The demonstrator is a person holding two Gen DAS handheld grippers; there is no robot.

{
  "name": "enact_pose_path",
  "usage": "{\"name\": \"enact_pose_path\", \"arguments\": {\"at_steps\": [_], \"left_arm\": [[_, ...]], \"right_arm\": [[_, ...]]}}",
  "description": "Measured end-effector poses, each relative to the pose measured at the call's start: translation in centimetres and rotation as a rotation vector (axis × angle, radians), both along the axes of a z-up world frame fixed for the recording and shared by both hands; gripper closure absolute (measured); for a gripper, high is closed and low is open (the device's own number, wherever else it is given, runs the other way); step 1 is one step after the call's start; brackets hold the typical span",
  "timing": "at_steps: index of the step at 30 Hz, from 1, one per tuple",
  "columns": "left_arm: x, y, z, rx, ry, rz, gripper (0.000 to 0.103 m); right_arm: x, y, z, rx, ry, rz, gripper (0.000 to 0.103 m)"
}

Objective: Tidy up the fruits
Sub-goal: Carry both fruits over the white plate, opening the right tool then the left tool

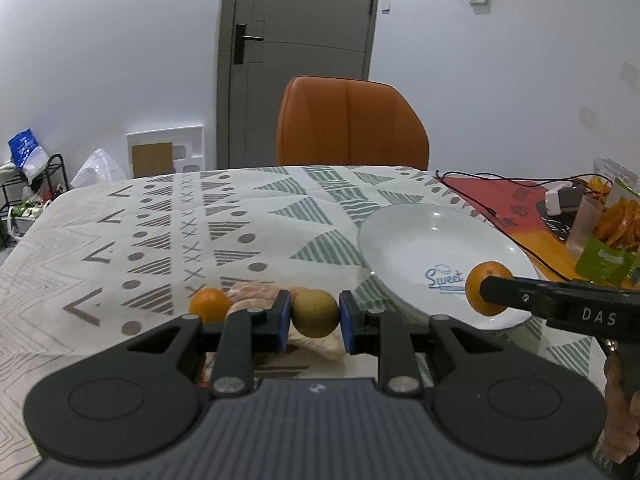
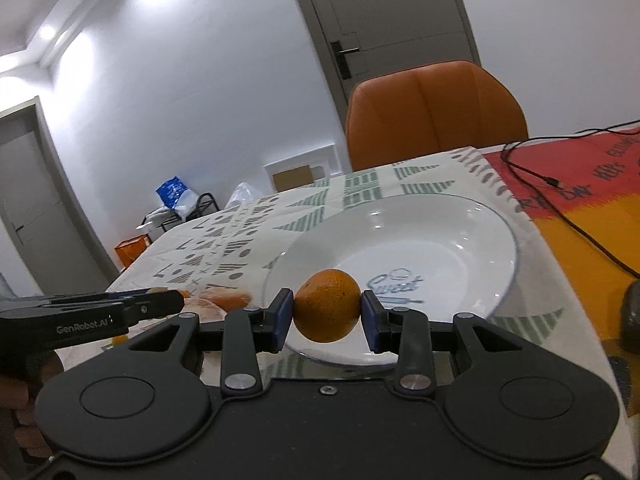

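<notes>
Both tongs [image 1: 315,312] [image 2: 327,307] level, fruit-laden.

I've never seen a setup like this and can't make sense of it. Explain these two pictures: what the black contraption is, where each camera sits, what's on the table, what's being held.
No robot here: a person holds a two-finger gripper in each hand, with a fisheye camera on each looking along the fingers. In the left wrist view, the left gripper is shut on a yellow-green fruit. In the right wrist view, the right gripper is shut on an orange above the near rim of a white plate. Another orange lies on the patterned tablecloth beside a plastic bag.
</notes>
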State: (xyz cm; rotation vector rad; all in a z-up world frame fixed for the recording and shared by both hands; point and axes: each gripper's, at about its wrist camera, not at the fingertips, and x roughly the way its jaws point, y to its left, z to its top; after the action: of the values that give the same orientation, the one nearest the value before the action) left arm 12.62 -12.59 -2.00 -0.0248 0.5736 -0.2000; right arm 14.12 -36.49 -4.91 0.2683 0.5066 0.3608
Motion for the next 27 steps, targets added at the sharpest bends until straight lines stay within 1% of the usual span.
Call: {"name": "enact_pose_path", "arguments": {"at_steps": [4,7,20,27], "left_arm": [[0.4,-1.2,0.1,0.008,-0.002,-0.016,0.079],[0.7,-1.9,0.1,0.016,-0.004,-0.027,0.079],[2.1,-5.3,0.3,0.04,-0.017,-0.076,0.079],[2.6,-6.7,0.4,0.038,-0.02,-0.101,0.079]], "right_arm": [[0.0,-0.6,-0.2,0.001,0.006,-0.016,0.066],[-0.3,-0.9,-0.3,0.01,-0.008,-0.022,0.064],[-0.8,-2.1,-0.7,0.03,0.003,-0.021,0.064],[-1.2,-2.5,-0.6,0.026,0.001,-0.022,0.064]]}}
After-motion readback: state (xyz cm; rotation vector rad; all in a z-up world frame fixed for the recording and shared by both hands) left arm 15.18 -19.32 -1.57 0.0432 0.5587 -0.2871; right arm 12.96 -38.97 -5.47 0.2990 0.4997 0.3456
